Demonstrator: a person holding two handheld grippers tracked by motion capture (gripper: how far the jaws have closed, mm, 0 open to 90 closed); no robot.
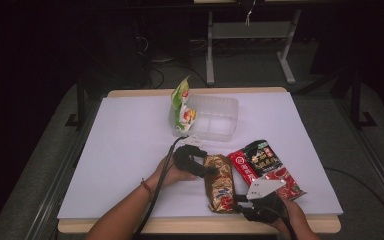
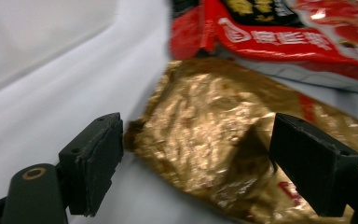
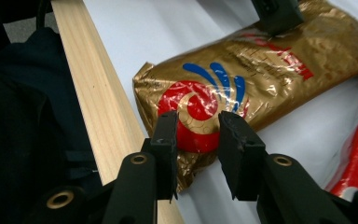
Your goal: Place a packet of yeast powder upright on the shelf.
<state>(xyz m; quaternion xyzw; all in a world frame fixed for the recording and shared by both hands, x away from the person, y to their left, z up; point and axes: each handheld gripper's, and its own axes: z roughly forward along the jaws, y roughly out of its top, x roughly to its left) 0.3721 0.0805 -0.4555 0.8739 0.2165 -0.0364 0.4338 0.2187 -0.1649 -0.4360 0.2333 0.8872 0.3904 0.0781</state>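
A gold snack packet (image 1: 220, 187) lies lengthwise on the white sheet near the table's front edge. My left gripper (image 1: 207, 167) is at its far end. In the left gripper view the jaws stand wide, open, on either side of the crinkled gold end (image 2: 200, 126). My right gripper (image 1: 237, 202) reaches in at the packet's near end. In the right gripper view its gripper (image 3: 198, 135) has a narrow gap between the jaws, over the red and blue swirl of the packet (image 3: 261, 74), and I see no pad pressing on it. The left gripper's jaw (image 3: 277, 14) rests at the far end.
A red and black sauce packet (image 1: 265, 167) lies just right of the gold one. A clear plastic tray (image 1: 232, 107) stands at the back centre with a green packet (image 1: 182, 105) leaning in its left side. The table's wooden front edge (image 3: 88, 93) runs close by the right gripper.
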